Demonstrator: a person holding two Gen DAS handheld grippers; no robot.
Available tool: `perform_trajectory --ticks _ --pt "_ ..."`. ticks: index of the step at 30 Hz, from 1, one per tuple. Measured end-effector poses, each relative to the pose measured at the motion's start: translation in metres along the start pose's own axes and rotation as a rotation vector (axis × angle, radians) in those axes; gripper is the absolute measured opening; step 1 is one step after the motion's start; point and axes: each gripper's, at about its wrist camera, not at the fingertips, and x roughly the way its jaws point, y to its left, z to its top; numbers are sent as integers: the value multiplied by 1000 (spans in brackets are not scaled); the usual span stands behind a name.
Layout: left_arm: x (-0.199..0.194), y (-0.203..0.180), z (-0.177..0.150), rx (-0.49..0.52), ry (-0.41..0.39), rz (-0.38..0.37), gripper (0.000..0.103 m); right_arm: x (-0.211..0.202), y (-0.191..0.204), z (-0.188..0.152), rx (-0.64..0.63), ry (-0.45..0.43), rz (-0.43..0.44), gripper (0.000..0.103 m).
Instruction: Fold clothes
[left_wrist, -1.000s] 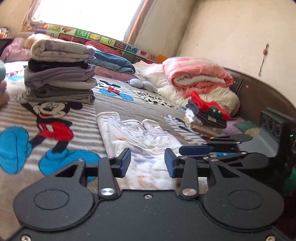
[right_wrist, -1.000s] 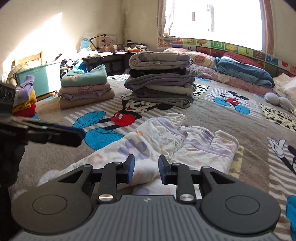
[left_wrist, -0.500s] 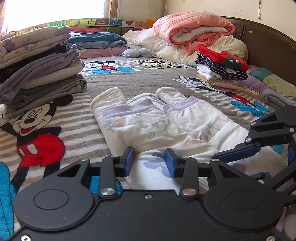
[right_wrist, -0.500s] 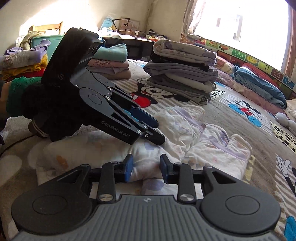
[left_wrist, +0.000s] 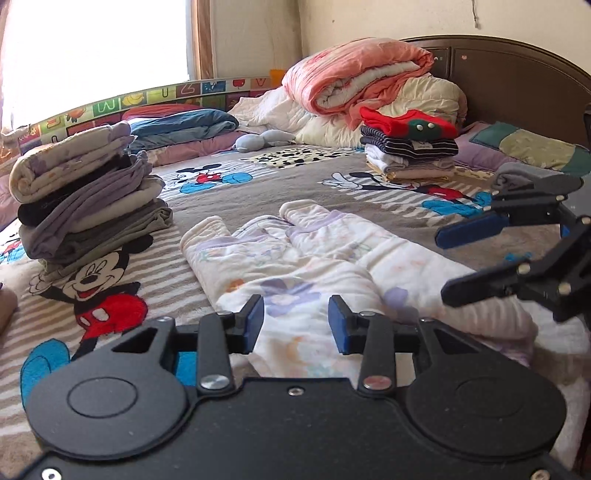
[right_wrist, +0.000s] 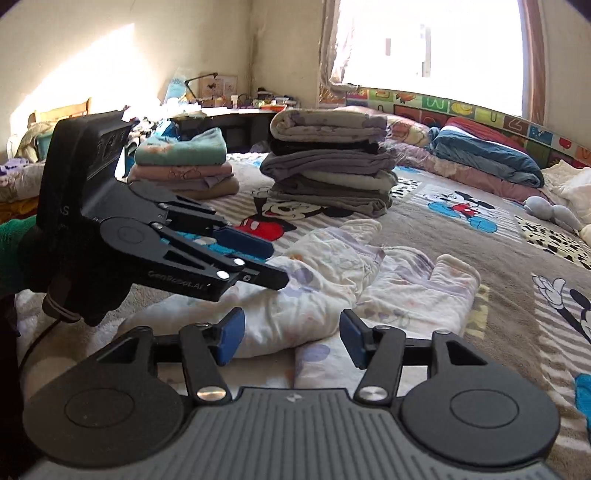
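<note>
We take the pale floral pants (left_wrist: 295, 258) as our landmark: they lie spread lengthwise on the Mickey blanket (left_wrist: 110, 266), two cuffed legs pointing away from us toward the far side of the bed, waist end nearest the tools. That layout looks deliberate, since a garment flattened along its length gives both grippers an edge to take.

The left gripper (left_wrist: 295, 321) hovers just above the near end of the pants, its blue pads apart with cloth showing between them but nothing pinched. The right gripper (right_wrist: 291, 334) sits at the same near end, alongside it, jaws likewise spread and holding nothing; in the left view its fingers (left_wrist: 469, 230) reach in over the pants' right side. We judge both are set to take the waist end, though whether this is a fold being opened or a later one we cannot tell.

Beyond the pants, toward the window, stands a stack of folded clothes (left_wrist: 85, 206) (likely where finished pieces go); a smaller stack (left_wrist: 410, 151) lies off the far right, by the headboard.

Compared with a second ago, both grippers have swung in lower and closer over the pants, the right one's jaws have widened, and the pants have stayed put.
</note>
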Motion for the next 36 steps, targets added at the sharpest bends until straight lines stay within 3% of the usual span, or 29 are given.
perform_trajectory --ticks 5,9,12,16,20,22,28,32,36 --pt "-12 -14 -11 -28 -1 -7 35 -49 -8 -34 68 -59 -75 58" --pt "-1 -20 -22 -43 50 -1 35 -67 -1 -63 6 -57 -107 57" --pt "9 -25 -30 -26 80 16 35 -66 4 -78 -31 -29 -109 57" --pt "-14 -30 -26 -30 41 33 35 -58 14 -89 -77 39 -100 58" --pt "-35 -49 -38 87 51 72 40 -66 27 -90 -175 47 -104 64" --pt "-46 -58 -44 149 56 92 49 -70 35 -92 -265 54 -131 70" --pt "-76 -88 -62 333 74 152 51 -72 52 -103 -528 127 -208 71" --pt "-61 -110 -88 602 174 246 51 -72 58 -112 -653 137 -236 71" --pt "-48 -113 -95 692 155 312 51 -67 61 -115 -717 132 -248 74"
